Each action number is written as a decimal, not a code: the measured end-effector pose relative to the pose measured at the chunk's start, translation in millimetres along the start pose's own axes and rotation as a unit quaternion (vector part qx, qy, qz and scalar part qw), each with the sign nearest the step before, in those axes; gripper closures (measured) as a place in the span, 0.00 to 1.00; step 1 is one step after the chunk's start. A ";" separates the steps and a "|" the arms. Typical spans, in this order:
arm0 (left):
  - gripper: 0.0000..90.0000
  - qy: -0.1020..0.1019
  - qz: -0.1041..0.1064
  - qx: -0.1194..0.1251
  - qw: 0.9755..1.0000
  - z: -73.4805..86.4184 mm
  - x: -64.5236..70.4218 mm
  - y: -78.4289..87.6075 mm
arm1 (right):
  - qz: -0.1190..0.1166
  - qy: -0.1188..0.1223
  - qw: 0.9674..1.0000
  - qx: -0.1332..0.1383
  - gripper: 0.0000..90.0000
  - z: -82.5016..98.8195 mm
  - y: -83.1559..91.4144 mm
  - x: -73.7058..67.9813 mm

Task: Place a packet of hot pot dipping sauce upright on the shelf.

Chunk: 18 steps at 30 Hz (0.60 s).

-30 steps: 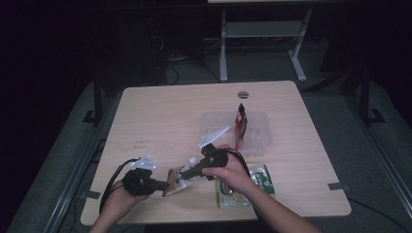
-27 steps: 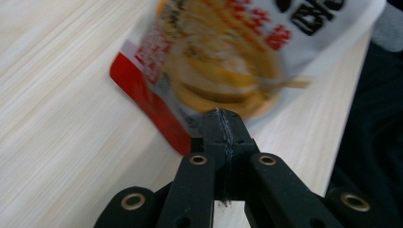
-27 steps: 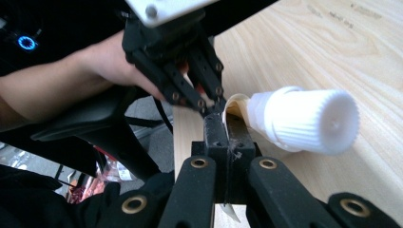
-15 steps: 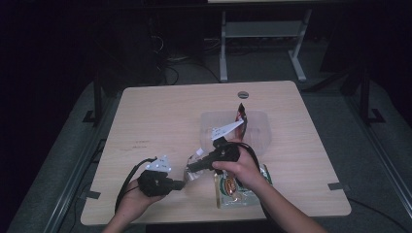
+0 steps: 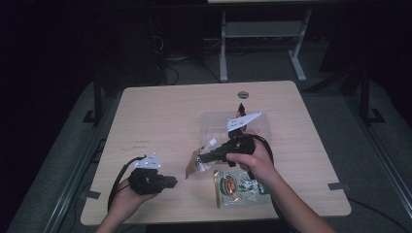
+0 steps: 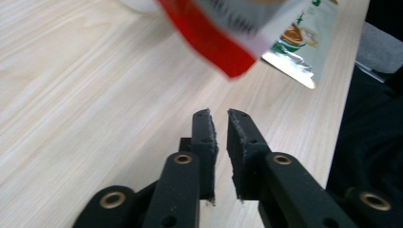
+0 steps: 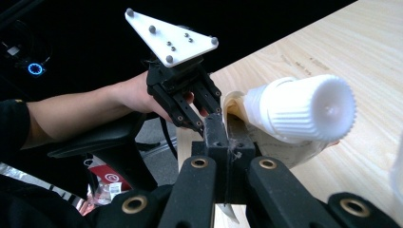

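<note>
1. R hand-held gripper (image 5: 203, 158) is pinching a spouted pouch (image 5: 195, 165) by its top edge and holding it just above the worktop (image 5: 160, 116). In the right gripper view the jaws are standing tight together on the pouch film, white cap (image 7: 304, 107) just beside them.
2. L hand-held gripper (image 5: 171, 182) is sitting low at the front-left, apart from the pouch. Its jaws have just been opening; in the left gripper view there's a narrow gap, nothing between them, pouch's red corner (image 6: 214, 42) passing blurred in front.
3. Step in hand, as I judge it: L has let go, R is carrying the pouch alone, prob. toward the clear tray (image 5: 214, 124) behind.
4. Next move calls for: keeping the pinch firm, since the pouch is hanging slack and could swing; clearing the tray rim before lowering; L staying out of the path.
5. Other items: green snack pack (image 5: 238, 187) is lying flat near the front edge, just by the R wrist. A red-and-black packet (image 5: 240, 110) is standing upright in the tray.
6. Surface: pale wood-grain worktop, round cable port (image 5: 243, 94) at the far edge.
7. Room: dark, grey floor, white frame legs (image 5: 262, 34) behind the worktop.
</note>
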<state>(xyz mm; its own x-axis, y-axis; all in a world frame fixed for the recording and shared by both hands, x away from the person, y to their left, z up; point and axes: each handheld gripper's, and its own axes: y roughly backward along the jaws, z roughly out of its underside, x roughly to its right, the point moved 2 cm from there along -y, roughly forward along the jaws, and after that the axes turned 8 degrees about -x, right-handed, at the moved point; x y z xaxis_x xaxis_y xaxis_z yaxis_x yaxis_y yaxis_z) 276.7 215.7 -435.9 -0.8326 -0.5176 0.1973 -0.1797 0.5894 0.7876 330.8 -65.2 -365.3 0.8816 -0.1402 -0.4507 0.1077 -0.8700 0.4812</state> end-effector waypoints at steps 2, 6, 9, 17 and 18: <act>0.85 0.006 -0.002 0.002 1.000 3.2 -2.7 2.6 | 0.004 0.000 1.000 0.004 1.00 -0.5 5.8 -0.5; 0.80 0.025 -0.006 0.001 1.000 9.0 -8.4 4.6 | 0.006 0.000 1.000 0.014 1.00 -1.9 17.5 0.2; 0.77 0.023 -0.007 -0.001 1.000 11.0 -10.7 5.8 | 0.013 0.001 1.000 0.015 1.00 -3.2 24.7 2.4; 0.71 0.035 -0.013 -0.004 0.999 15.3 -13.8 6.9 | 0.030 -0.001 0.999 0.031 1.00 -11.6 50.0 8.1; 0.69 0.037 -0.014 -0.004 0.999 15.6 -14.5 7.0 | 0.031 -0.001 0.999 0.035 1.00 -13.0 53.6 9.0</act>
<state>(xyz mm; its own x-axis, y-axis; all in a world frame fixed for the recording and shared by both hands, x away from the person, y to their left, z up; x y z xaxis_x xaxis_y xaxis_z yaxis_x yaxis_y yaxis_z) 279.3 237.0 -442.4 -0.7862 -0.5781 0.2185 -0.1975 0.5699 0.7976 350.4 -106.9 -333.8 0.8844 -0.1959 -0.4236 0.0202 -0.8907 0.4541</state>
